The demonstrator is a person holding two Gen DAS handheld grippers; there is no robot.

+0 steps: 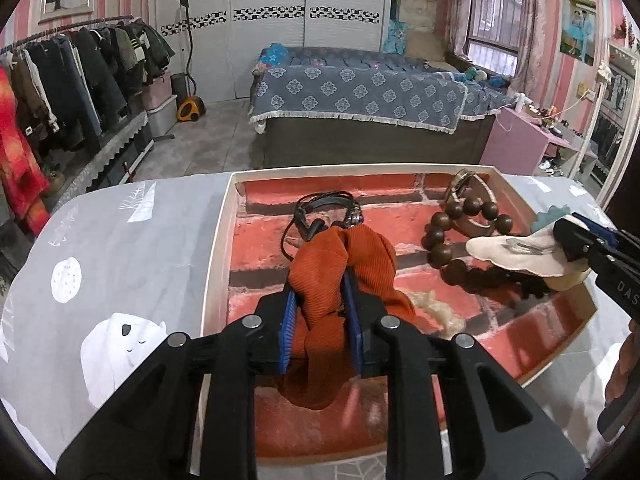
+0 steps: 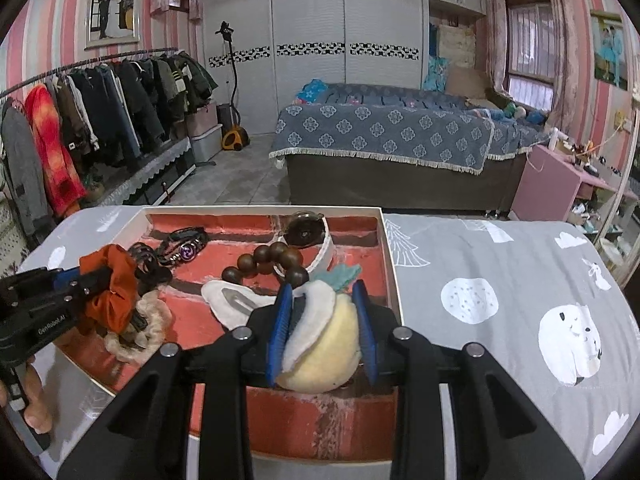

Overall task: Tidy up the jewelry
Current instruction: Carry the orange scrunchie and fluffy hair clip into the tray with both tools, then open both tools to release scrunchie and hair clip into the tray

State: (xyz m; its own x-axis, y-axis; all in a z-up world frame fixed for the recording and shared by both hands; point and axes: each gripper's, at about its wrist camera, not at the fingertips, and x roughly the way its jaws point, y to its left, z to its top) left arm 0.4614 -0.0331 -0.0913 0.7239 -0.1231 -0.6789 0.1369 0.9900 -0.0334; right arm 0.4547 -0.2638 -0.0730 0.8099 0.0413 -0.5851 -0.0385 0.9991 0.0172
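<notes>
While the left gripper (image 1: 320, 300) pinched an orange scrunchie (image 1: 340, 264) between narrow jaws, the right gripper (image 2: 324, 320) clamped a plush hair clip (image 2: 320, 340). Both hung over the brick-lined tray (image 2: 388, 264), wooden beads (image 2: 272, 264) lying at its far right.

A shallow box (image 1: 218, 248) lined with red brick print holds the jewelry: an orange scrunchie (image 1: 340, 272) at the left, black cord bracelets (image 2: 182, 250) behind it, a brown wooden bead bracelet (image 2: 272, 264), a white-strapped watch (image 2: 310, 236), and a plush felt hair clip (image 2: 320, 336) raised over the box's right side.
</notes>
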